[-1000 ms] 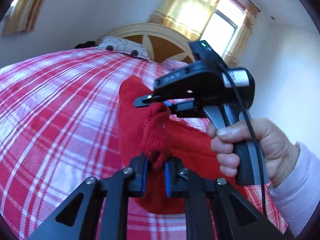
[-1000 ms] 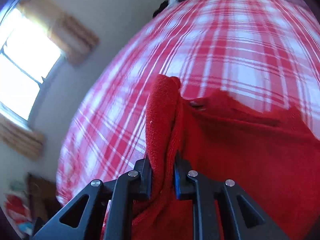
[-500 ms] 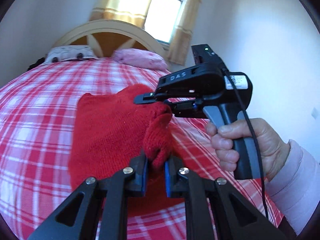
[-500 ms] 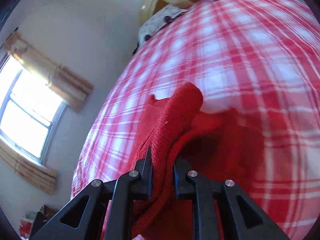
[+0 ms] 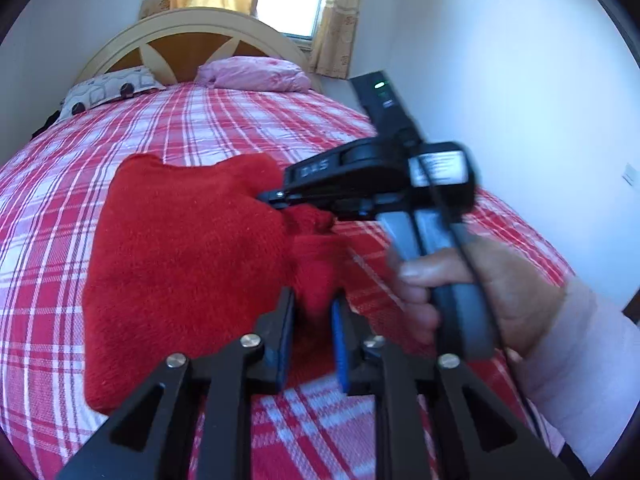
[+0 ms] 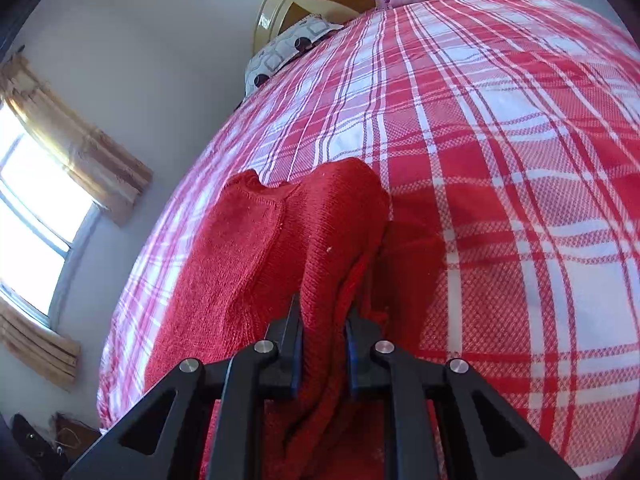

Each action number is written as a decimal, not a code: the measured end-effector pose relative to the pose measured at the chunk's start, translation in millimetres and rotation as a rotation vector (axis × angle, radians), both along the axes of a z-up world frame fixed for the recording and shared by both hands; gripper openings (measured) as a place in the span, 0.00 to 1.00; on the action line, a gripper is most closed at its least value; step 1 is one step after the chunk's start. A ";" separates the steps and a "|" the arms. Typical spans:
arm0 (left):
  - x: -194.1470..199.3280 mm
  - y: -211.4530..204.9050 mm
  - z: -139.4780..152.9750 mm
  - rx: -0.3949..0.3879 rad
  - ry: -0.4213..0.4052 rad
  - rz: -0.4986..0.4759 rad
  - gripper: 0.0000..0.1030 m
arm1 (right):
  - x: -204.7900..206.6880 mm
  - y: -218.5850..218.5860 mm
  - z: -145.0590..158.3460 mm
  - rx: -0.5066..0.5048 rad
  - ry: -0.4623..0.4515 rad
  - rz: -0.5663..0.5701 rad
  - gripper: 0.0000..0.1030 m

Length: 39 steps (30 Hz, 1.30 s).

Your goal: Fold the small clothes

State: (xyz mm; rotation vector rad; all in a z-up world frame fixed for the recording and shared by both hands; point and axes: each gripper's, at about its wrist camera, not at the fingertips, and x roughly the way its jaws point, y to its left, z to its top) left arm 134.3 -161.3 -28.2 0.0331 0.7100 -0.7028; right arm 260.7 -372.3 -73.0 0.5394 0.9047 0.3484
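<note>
Red sweater (image 5: 180, 248) on plaid bed (image 5: 240, 128), both grippers at its edge.

Left wrist view: sweater lies folded at frame centre-left. Left gripper (image 5: 312, 320), bottom centre, jaws opening; a bunched bit of red knit sits between the blue pads, the right pad looks clear of it. Right gripper (image 5: 280, 200) enters from the right, held by a hand (image 5: 480, 292) in a pale sleeve (image 5: 584, 364), tips on the same knit edge. Pillows (image 5: 256, 74) by the headboard (image 5: 192, 40), upper centre.
Right wrist view: right gripper (image 6: 323, 344), bottom centre, clamped on a ridge of sweater (image 6: 240, 264); the rest spreads lower left. Window (image 6: 28, 208) at left edge.
</note>
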 end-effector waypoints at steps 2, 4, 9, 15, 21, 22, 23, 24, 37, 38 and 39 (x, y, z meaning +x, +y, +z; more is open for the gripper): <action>-14.7 8.6 5.7 0.004 -0.006 -0.011 0.22 | -4.1 -7.9 1.8 0.044 0.001 -0.018 0.18; -22.1 20.8 7.4 0.004 -0.001 -0.008 0.34 | -17.9 -20.7 11.2 0.060 -0.005 -0.089 0.31; -22.6 64.7 5.8 -0.045 0.025 0.081 0.56 | -78.3 -34.9 45.6 -0.025 -0.097 -0.228 0.44; -8.3 95.3 -0.5 -0.038 0.063 0.198 0.56 | -133.5 10.1 58.4 -0.077 -0.148 -0.107 0.44; -6.6 88.5 -14.3 0.054 0.082 0.178 0.58 | -123.0 53.9 40.5 -0.254 -0.128 0.012 0.44; -11.3 85.6 -17.1 0.081 0.074 0.173 0.61 | -121.3 56.6 36.9 -0.262 -0.123 0.020 0.37; -13.6 82.5 -20.3 0.114 0.062 0.177 0.63 | -119.7 61.2 32.9 -0.280 -0.113 0.024 0.16; -14.5 77.1 -24.4 0.158 0.049 0.186 0.65 | -120.4 64.1 30.5 -0.292 -0.101 0.028 0.08; 21.9 130.9 -42.4 -0.006 0.191 0.342 0.50 | -156.5 58.2 -0.9 -0.173 -0.042 -0.010 0.04; 19.8 129.9 -45.1 0.006 0.195 0.339 0.50 | -156.9 55.0 -2.2 -0.154 -0.043 -0.020 0.03; 17.6 130.5 -47.7 0.014 0.202 0.335 0.50 | -157.0 52.2 -3.5 -0.133 -0.043 -0.033 0.03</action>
